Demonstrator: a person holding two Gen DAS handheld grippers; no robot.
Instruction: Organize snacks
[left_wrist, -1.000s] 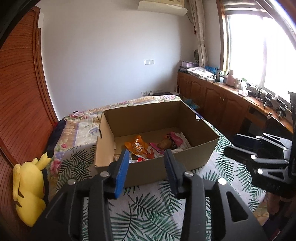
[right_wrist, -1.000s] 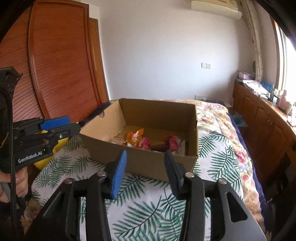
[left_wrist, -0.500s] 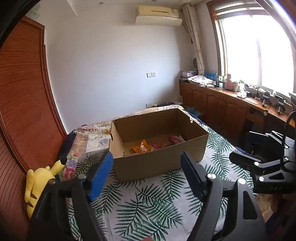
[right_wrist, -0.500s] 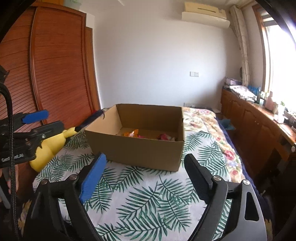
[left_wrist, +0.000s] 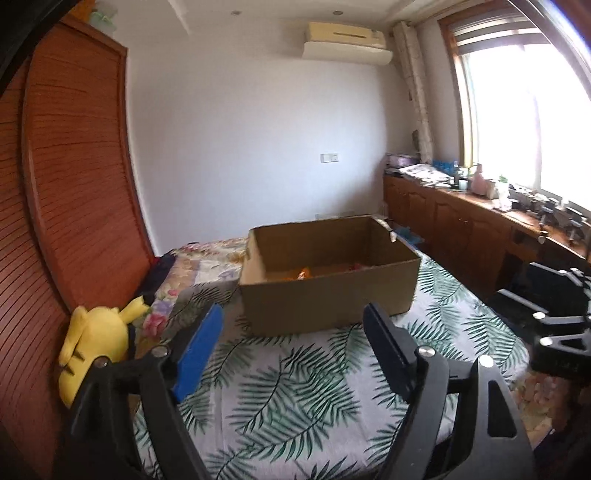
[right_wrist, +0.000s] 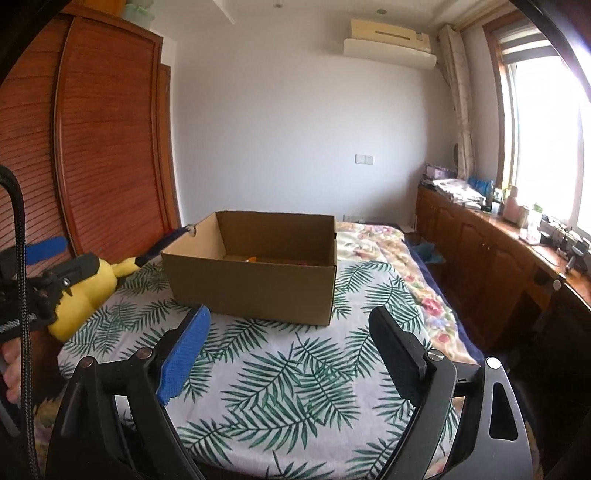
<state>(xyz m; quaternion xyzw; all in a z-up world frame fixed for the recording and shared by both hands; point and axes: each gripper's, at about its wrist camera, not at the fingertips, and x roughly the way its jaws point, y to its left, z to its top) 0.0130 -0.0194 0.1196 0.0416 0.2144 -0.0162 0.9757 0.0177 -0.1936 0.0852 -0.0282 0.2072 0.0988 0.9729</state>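
An open cardboard box (left_wrist: 328, 295) (right_wrist: 255, 286) stands on the leaf-patterned bedspread (left_wrist: 295, 391) (right_wrist: 295, 373). Only slivers of orange and red snack packets (left_wrist: 304, 273) (right_wrist: 255, 259) show over its near wall. My left gripper (left_wrist: 293, 347) hangs open well short of the box, nothing between its fingers. My right gripper (right_wrist: 288, 350) is open too, empty, and equally far back from the box. Each gripper appears at the edge of the other's view: the right one (left_wrist: 554, 325), the left one (right_wrist: 44, 266).
A yellow plush toy (left_wrist: 92, 343) (right_wrist: 85, 291) lies at the bed's left edge against the wooden wardrobe (left_wrist: 66, 206). Wooden cabinets (left_wrist: 461, 229) with cluttered tops run under the window on the right. A hand (right_wrist: 9, 369) shows at far left.
Both grippers have opened wide and drawn back from the box, which looks smaller and farther off. The snacks inside have dropped almost out of sight behind its near wall.
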